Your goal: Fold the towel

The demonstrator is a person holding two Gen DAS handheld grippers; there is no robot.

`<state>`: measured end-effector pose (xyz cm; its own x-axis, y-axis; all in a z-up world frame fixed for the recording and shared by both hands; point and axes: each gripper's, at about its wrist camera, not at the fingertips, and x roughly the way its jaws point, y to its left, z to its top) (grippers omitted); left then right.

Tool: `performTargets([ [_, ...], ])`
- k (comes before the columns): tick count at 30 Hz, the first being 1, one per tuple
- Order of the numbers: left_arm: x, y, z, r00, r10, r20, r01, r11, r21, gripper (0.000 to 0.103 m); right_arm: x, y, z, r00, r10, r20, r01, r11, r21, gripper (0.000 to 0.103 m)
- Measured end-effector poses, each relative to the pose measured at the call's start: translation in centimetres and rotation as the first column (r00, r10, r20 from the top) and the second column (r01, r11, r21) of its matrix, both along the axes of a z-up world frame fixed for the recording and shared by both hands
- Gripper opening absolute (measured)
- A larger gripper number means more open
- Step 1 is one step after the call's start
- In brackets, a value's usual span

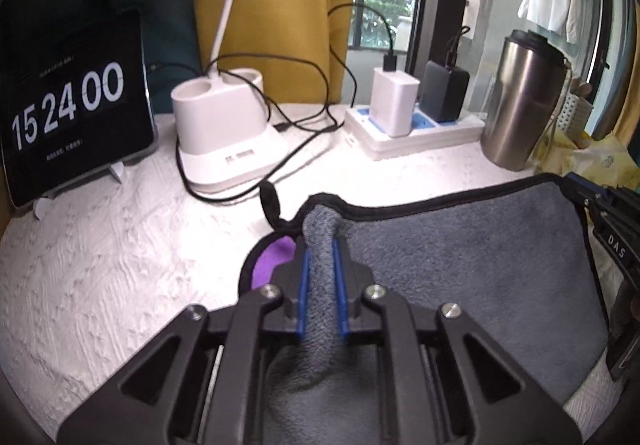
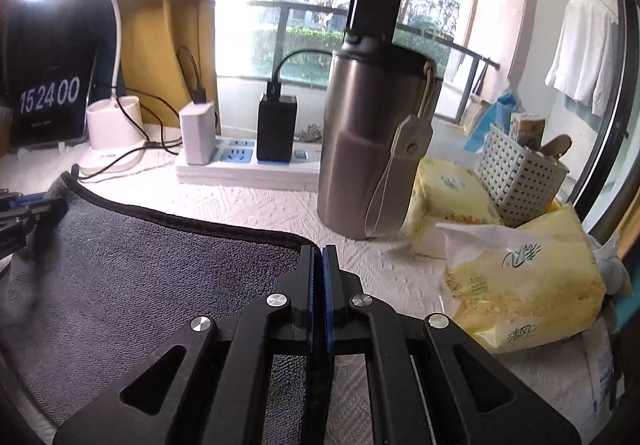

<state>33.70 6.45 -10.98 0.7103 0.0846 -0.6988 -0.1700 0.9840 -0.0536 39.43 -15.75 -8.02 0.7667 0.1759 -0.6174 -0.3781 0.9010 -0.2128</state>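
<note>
A grey towel point(image 1: 460, 265) with a black hem and a purple underside lies on the white textured table point(image 1: 100, 265). My left gripper point(image 1: 320, 245) is shut on a bunched fold at the towel's far left corner. The right gripper shows at the right edge of that view point(image 1: 612, 229). In the right wrist view the towel point(image 2: 140, 269) spreads to the left. My right gripper point(image 2: 319, 253) is shut on the towel's far right hem corner. The left gripper point(image 2: 24, 205) shows at the left edge, holding the other corner.
Behind the towel stand a clock tablet point(image 1: 72, 105), a white lamp base point(image 1: 224, 125) with black cables, a power strip point(image 1: 416, 129) with chargers and a steel tumbler point(image 2: 376, 141). Yellow tissue packs point(image 2: 520, 277) and a white basket point(image 2: 516, 173) sit right.
</note>
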Motion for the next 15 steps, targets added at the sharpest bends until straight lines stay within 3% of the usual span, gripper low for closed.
performTargets([
  [5,0.7,0.7,-1.0,0.998,0.022,-0.056,-0.024,0.999,-0.037,0.023,0.7,0.4,-0.7,0.999,-0.018,-0.045,0.017,0.999,-0.035,0.005],
  [7,0.5,0.8,-1.0,0.998,0.039,-0.053,-0.041,0.999,-0.036,0.036,0.8,0.6,-0.9,0.998,-0.022,-0.054,0.019,0.998,-0.054,0.005],
  [9,0.5,1.4,-0.9,0.997,0.057,-0.044,-0.059,0.997,-0.051,0.063,1.0,0.8,-1.3,0.997,-0.028,-0.068,0.023,0.997,-0.071,0.005],
  [15,-0.2,1.7,-0.4,0.997,0.077,-0.027,-0.078,0.996,-0.052,0.066,1.8,0.8,-2.0,0.992,-0.035,-0.121,0.024,0.996,-0.091,0.007],
])
